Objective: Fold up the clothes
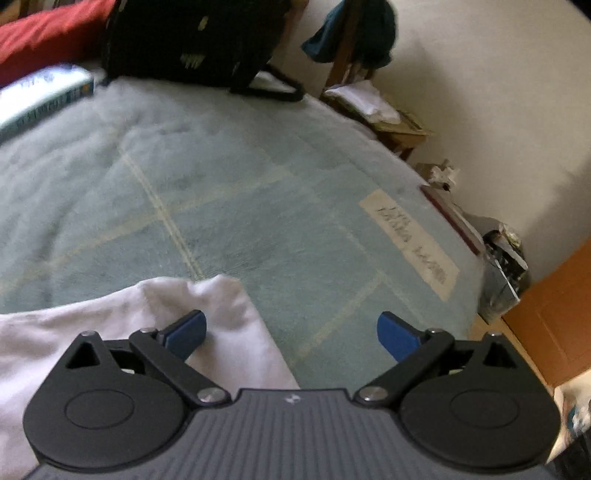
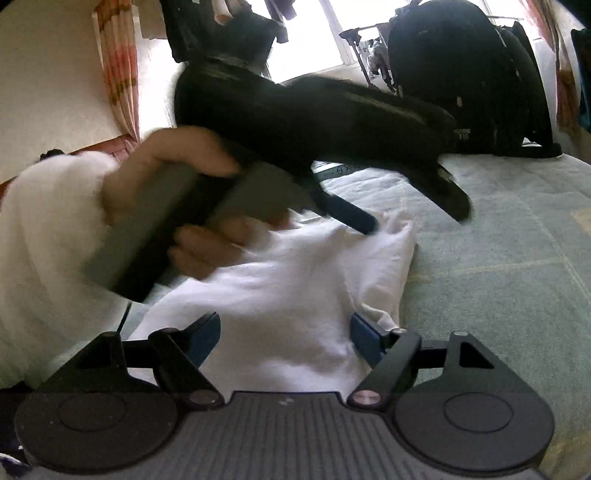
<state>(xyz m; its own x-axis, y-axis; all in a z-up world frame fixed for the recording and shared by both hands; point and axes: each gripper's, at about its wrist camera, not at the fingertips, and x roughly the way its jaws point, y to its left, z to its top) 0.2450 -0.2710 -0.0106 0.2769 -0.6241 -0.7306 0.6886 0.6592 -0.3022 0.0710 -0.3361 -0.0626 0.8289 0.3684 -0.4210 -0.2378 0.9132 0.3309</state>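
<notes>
White garment on bed, both grippers over it.

White garment (image 2: 295, 280) lies bunched at the near edge of the pale green bedspread (image 1: 229, 192). Left gripper (image 1: 291, 332) and right gripper (image 2: 284, 332): jaws spread, pinching nothing. Bedspread label (image 1: 410, 240) writing is blurred, unreadable.

A bedroom in a home. A bed covered by a pale green blanket with cream grid lines (image 1: 207, 192) fills the view; a black backpack (image 1: 192, 40) and a red pillow (image 1: 48, 33) lie at its far end. A wooden chair draped with teal clothing (image 1: 354, 37) stands against the white wall, and orange-and-white patterned curtains (image 2: 118, 74) flank a bright window (image 2: 332, 33).
</notes>
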